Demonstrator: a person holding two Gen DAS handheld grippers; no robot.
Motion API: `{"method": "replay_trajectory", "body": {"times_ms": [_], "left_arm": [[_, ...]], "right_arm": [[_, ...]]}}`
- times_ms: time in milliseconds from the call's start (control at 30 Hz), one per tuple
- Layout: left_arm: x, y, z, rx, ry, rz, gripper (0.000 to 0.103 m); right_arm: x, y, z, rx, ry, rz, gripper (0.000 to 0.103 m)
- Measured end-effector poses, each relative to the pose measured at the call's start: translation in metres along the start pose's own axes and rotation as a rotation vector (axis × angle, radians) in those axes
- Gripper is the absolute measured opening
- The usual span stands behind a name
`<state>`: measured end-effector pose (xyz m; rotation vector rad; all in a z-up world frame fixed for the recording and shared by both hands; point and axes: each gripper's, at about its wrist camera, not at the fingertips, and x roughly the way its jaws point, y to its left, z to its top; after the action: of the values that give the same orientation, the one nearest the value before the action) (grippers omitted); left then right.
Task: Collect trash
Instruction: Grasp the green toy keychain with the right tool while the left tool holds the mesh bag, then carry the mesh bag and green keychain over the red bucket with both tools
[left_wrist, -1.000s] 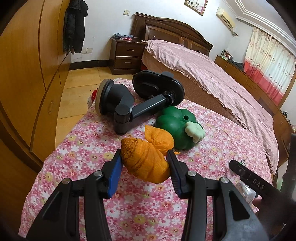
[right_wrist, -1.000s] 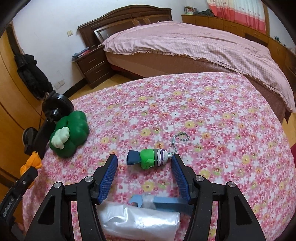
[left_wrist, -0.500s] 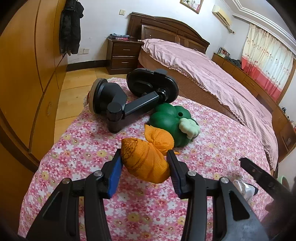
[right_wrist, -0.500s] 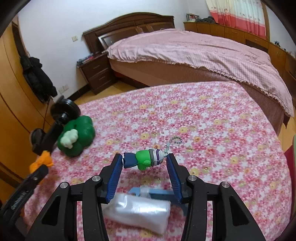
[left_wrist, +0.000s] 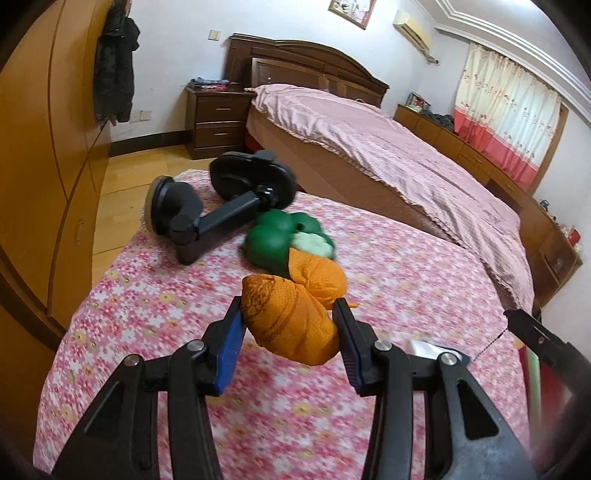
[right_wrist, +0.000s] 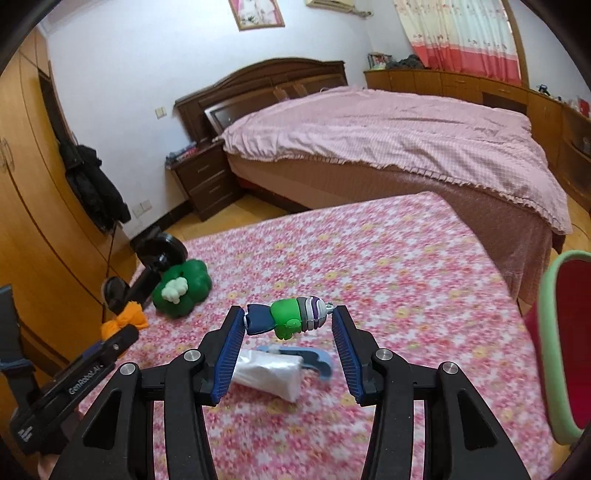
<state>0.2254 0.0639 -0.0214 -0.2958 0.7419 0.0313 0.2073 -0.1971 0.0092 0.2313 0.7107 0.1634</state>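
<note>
Both loads have risen off the floral cloth (right_wrist: 406, 258). Your left gripper (left_wrist: 288, 325) clamps the soft, light orange mesh bundle (left_wrist: 291, 321) mid-frame; grip its bulk. Your right gripper (right_wrist: 284, 323), part-open, pinches the small, hard green-and-purple figurine keychain (right_wrist: 288, 319) end to end; it may slip.

The green toy (left_wrist: 280, 242) sits half behind the orange mesh bag (left_wrist: 291, 317), so its near side is hidden. In the right wrist view the red bin (right_wrist: 565, 347) gets chopped by the picture's edge — only a green rim and some of the inside show. The plastic-wrapped roll (right_wrist: 269, 373) hides part of the blue thing (right_wrist: 314, 360) under it — can't tell what that is. Bedside-table clutter's too small to read.
</note>
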Motion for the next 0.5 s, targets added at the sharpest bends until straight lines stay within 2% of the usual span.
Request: {"method": "replay_trajectory", "body": {"times_ms": [500], "left_arm": [[-0.051,-0.061,-0.02,0.092,-0.007,-0.122,0.048]], "right_arm": [[-0.086,-0.044,-0.017,0.08,-0.092,-0.02,0.05]]}}
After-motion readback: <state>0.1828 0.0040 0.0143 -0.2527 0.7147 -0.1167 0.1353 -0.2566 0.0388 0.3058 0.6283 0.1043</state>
